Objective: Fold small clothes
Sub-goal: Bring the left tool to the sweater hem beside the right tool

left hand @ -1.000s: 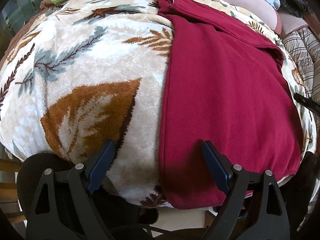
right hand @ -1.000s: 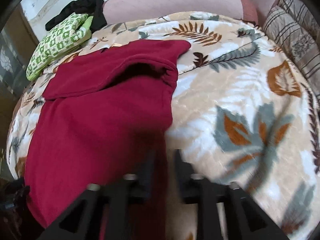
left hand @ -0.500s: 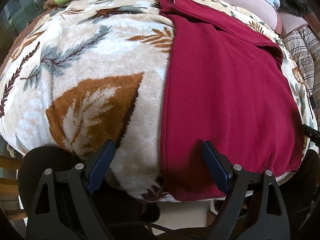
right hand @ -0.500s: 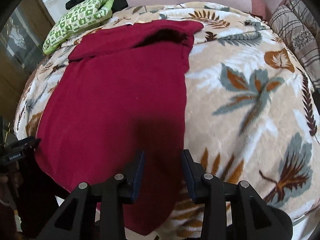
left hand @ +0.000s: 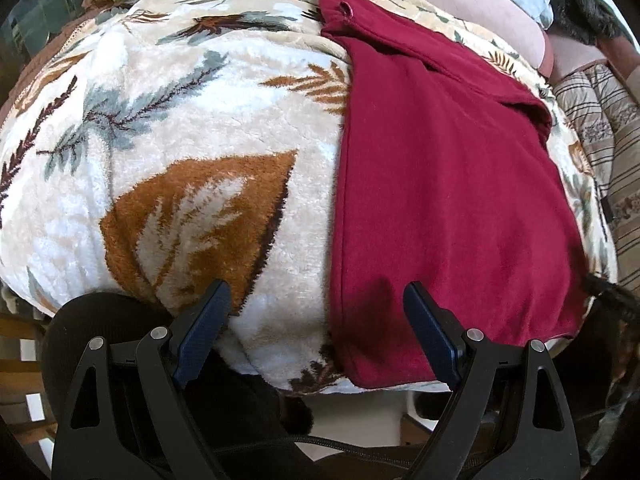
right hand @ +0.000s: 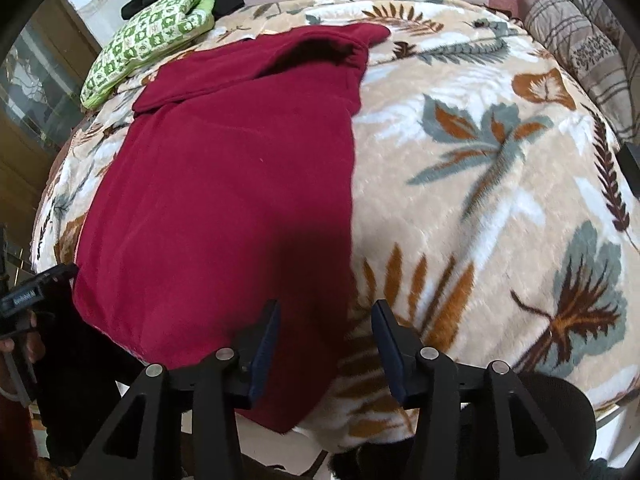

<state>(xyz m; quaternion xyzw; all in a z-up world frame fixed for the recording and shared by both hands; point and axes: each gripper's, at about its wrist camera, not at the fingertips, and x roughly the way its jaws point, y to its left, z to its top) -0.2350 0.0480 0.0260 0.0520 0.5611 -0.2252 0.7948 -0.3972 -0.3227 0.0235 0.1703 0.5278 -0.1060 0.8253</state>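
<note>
The right hand-held gripper (right hand: 324, 344) has been slid across toward the near right corner of the red cloth (right hand: 224, 184), and its jaws have just been opening, with nothing pinched between them yet. The corner is seen just under the gap, so it is judged that it is meant to be picked up there.

The red cloth is laid flat on the leafy blanket (left hand: 168, 168), with its near edge hung a little over the front of the bed. It looks already folded once the long way, so it is thought that a second fold is to be made from the near end. The far end is left a bit bunched.

The left hand-held gripper (left hand: 316, 320) is held wide open over the cloth's other near corner, and nothing is gripped. Both are pointed steeply down, side by side, one at each corner. A green patterned cloth (right hand: 148, 44) is left at the far side.
</note>
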